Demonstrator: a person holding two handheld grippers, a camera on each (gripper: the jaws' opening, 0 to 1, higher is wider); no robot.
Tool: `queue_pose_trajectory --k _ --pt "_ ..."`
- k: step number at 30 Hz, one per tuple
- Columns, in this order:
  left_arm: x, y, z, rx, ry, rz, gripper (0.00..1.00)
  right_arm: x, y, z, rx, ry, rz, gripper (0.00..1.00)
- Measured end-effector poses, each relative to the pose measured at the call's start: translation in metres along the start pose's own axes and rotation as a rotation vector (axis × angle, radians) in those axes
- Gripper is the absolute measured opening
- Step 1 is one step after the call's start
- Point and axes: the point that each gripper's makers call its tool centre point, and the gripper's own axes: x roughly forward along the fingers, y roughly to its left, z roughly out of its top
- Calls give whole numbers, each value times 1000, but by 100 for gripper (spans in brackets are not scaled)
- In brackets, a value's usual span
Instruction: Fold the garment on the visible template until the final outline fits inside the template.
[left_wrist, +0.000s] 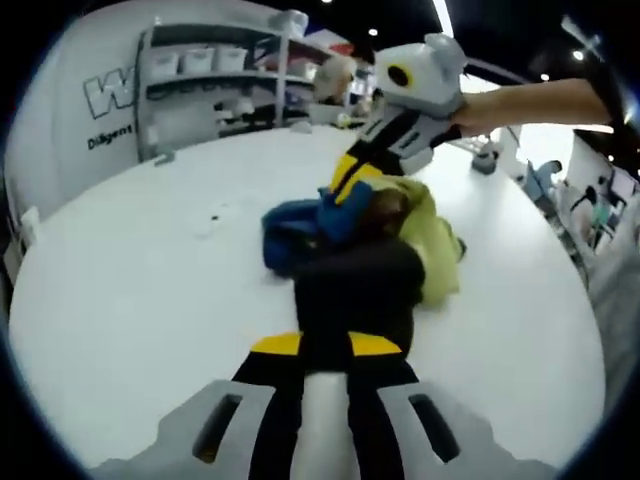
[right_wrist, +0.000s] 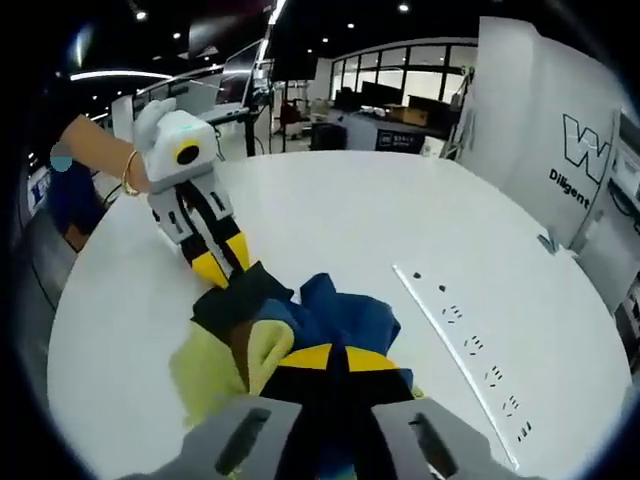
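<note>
A bunched garment (left_wrist: 350, 240) lies on a round white table (left_wrist: 140, 290) directly between the two tongs, its crumpled length running from one tool to the other. In the left gripper view, the left tongs (left_wrist: 325, 345) rise from the bottom with their black and yellow jaws pressed together on a dark fold of the cloth, while the right tongs (left_wrist: 352, 180), held by a hand (left_wrist: 480, 110), meet the far end of the heap; whether those jaws pinch it cannot be told there. In the right gripper view, the right tongs (right_wrist: 340, 375) have their jaws closed on the near side of the garment (right_wrist: 290, 330), and the left tongs (right_wrist: 230, 265) bite its far edge. The garment is a mix of blue, pale yellow-green and black patches, heaped and wrinkled rather than flat. A thin strip with small dark marks (right_wrist: 460, 340) lies on the table just right of the right tongs. Beyond the table are a shelving unit (left_wrist: 215, 85), a white wall with lettering (right_wrist: 585, 150), and ceiling lights.
</note>
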Motion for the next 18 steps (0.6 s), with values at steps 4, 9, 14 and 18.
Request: queue_pose_trajectory --k 4,9,14,18 --pt "0 -2 0 -14 6 -6 0 -9 -1 1 -13 -7 -11 0" --pt "-10 -3 8 -7 -15 18 0 -30 -1 12 39 -64 -58 0" --pt "-23 -7 17 -33 -50 14 0 -57 -3 11 61 -95 -90 0" --pt "-29 -11 23 -18 -55 22 0 -72 -7 11 67 -99 -115 0"
